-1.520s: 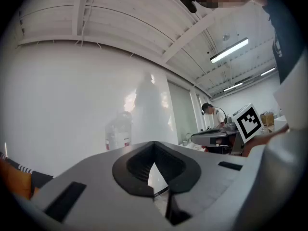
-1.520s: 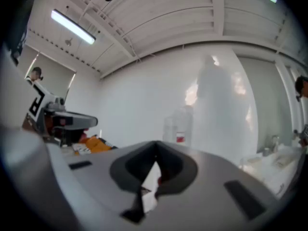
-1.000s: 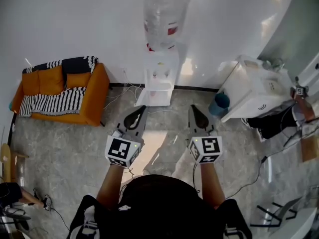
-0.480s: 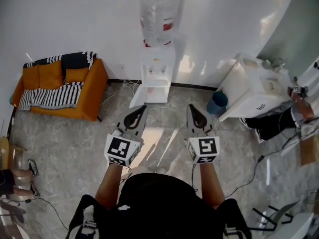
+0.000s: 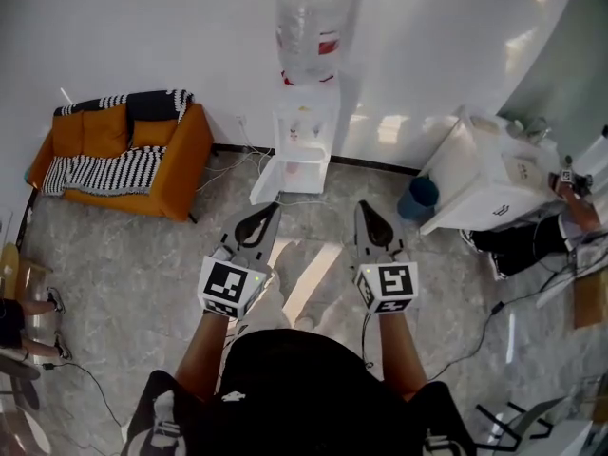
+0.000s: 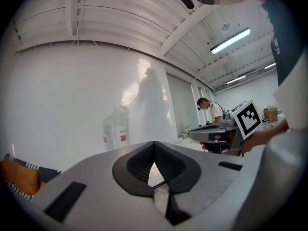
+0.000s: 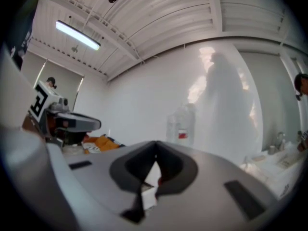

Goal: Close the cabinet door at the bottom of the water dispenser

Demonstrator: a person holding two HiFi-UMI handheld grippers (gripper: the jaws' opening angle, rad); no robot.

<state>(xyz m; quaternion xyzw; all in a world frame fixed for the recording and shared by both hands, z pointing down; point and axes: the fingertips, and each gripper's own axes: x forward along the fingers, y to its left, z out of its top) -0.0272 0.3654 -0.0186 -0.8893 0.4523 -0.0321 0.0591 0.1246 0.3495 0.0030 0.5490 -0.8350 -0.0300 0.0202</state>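
Person stands on the stone floor point(image 5: 142, 255) facing the water dispenser point(image 5: 306, 126), both arms held out level toward it. Left tongs point(image 5: 274, 207) are closed, tips together, nothing between them. Right tongs point(image 5: 362, 206) look the same: tips meeting, empty. Neither touches anything, and both are well short of the dispenser.

The dispenser is against the white wall with a big clear bottle point(image 5: 313, 22) on top. The cabinet door point(image 5: 270, 182) at its bottom stands open, swung out toward picture-left, low over the floor, with the cabinet opening showing beside it. Orange sofa point(image 5: 123, 155) to the left, well apart. Task not started; still at the approach step.

Handling, as a judgement:
- The door is a thin white panel, probably light and stiff, and should swing freely on its hinge.
- No grasp is needed. Closed tongs work as a pusher.
- Contact on the door's outer face near the free edge, far from the hinge side, gives the most leverage. The left tongs are nearer that side.
- The surface looks smooth, so tips may skid. Push square to the panel.
- The door sits low, so the arms have to drop.
- The dispenser is top-heavy with the bottle on it. Push gently and finish with a light press so the door seats.

The latch type is too small to tell.
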